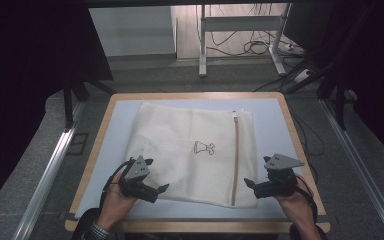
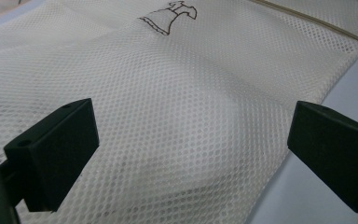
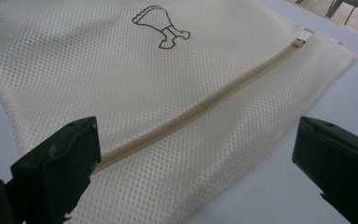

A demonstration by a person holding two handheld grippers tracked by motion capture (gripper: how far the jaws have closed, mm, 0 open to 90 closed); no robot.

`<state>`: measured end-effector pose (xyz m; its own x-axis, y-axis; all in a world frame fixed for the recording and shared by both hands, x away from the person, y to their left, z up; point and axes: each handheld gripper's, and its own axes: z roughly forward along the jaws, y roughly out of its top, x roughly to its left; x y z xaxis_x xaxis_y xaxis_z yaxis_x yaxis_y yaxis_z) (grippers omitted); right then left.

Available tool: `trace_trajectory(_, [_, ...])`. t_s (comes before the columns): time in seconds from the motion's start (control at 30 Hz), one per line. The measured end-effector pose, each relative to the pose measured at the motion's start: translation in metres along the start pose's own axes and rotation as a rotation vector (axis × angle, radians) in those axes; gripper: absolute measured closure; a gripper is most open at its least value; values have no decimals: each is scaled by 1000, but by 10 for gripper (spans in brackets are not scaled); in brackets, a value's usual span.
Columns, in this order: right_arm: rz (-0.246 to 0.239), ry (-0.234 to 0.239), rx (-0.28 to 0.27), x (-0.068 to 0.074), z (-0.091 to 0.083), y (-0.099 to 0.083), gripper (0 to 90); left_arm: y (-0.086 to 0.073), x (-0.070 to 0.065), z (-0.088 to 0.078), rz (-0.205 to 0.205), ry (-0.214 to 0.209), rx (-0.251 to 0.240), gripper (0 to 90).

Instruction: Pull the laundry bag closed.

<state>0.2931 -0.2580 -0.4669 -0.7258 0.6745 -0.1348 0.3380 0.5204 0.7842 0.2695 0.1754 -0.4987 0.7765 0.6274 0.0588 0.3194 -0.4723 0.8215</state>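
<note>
A cream mesh laundry bag point(image 1: 195, 150) lies flat on the pale blue mat point(image 1: 275, 130). It has a small dress drawing point(image 1: 204, 147) in its middle and a tan zipper point(image 1: 236, 160) along its right side. My left gripper point(image 1: 155, 191) is at the bag's near left corner, open, its jaws spread wide over the mesh point(image 2: 186, 116). My right gripper point(image 1: 252, 187) hovers at the near right corner, open, with the zipper point(image 3: 200, 109) running between its jaws. Neither holds anything.
The mat sits on a wooden table point(image 1: 95, 150) with bare blue margin around the bag. Metal rails point(image 1: 50, 170) flank the table. Behind it stand a desk frame point(image 1: 240, 30) and loose cables point(image 1: 250, 47) on the floor.
</note>
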Motion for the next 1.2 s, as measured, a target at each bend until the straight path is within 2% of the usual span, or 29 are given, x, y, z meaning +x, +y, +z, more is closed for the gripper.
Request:
trace_trajectory(0.33, [0, -22, 6, -1, -13, -12, 2, -9, 7, -13, -23, 39, -5, 17])
trace_trajectory(0.53, [10, -29, 18, -1, -19, -21, 0, -15, 11, -18, -40, 47, 0, 18])
trace_trajectory(0.73, [29, -31, 34, -1, -25, -31, 0, -20, 12, -19, -43, 57, 25, 17])
trace_trajectory(1.07, [65, -38, 93, -2, -30, -47, 0, -30, 17, -23, -67, 71, 69, 17])
trace_trajectory(1.2, [61, -37, 109, -2, -29, -49, 0, -30, 17, -24, -66, 75, 73, 17])
